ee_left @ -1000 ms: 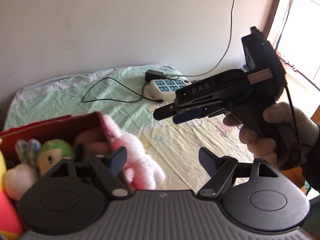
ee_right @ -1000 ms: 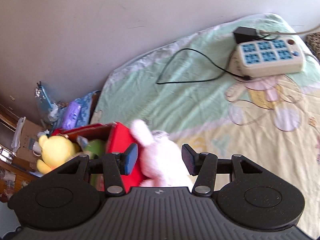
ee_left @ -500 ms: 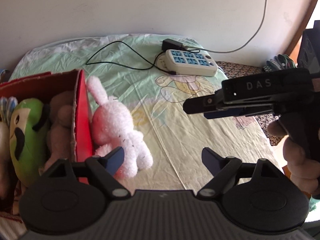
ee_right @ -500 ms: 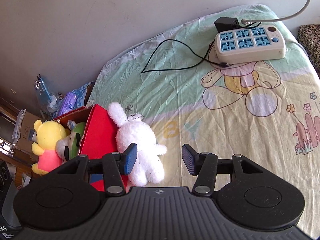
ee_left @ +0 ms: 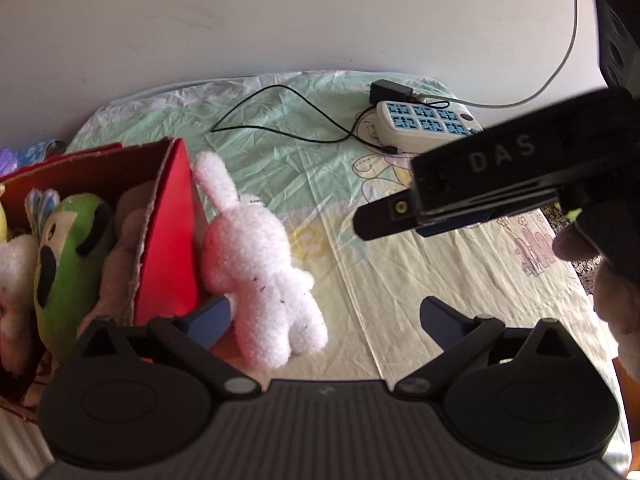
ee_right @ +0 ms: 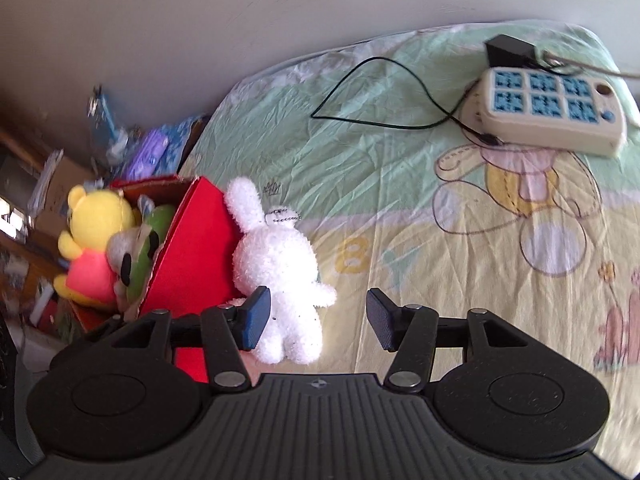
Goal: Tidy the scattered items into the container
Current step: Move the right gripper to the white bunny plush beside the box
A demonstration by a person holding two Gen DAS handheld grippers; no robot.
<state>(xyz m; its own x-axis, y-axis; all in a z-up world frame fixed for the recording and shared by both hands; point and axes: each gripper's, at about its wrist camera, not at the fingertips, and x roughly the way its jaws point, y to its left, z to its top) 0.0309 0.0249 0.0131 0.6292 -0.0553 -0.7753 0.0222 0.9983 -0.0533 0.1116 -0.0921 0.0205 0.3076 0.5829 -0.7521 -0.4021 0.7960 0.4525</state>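
Observation:
A white plush rabbit [ee_left: 260, 268] lies on the bed sheet, leaning against the outside of a red cardboard box [ee_left: 172, 240]; it also shows in the right wrist view [ee_right: 280, 276] beside the box [ee_right: 196, 248]. The box holds a green plush [ee_left: 68, 248], a brown plush [ee_left: 128, 232] and a yellow bear [ee_right: 96, 216]. My left gripper [ee_left: 324, 320] is open and empty, just in front of the rabbit. My right gripper [ee_right: 318, 316] is open and empty, its left finger over the rabbit's lower body. The right gripper also shows from the side in the left wrist view [ee_left: 400, 220].
A white power strip [ee_right: 552, 116] with a black adapter [ee_right: 508, 50] and a thin black cable [ee_right: 380, 92] lies at the far side of the bed. Clutter and a cardboard box [ee_right: 52, 184] stand past the bed's left edge. A wall runs behind the bed.
Both grippers have tilted down and come closer to the bed. The rabbit and the red box now sit larger and nearer to the fingers. The rabbit has not moved.

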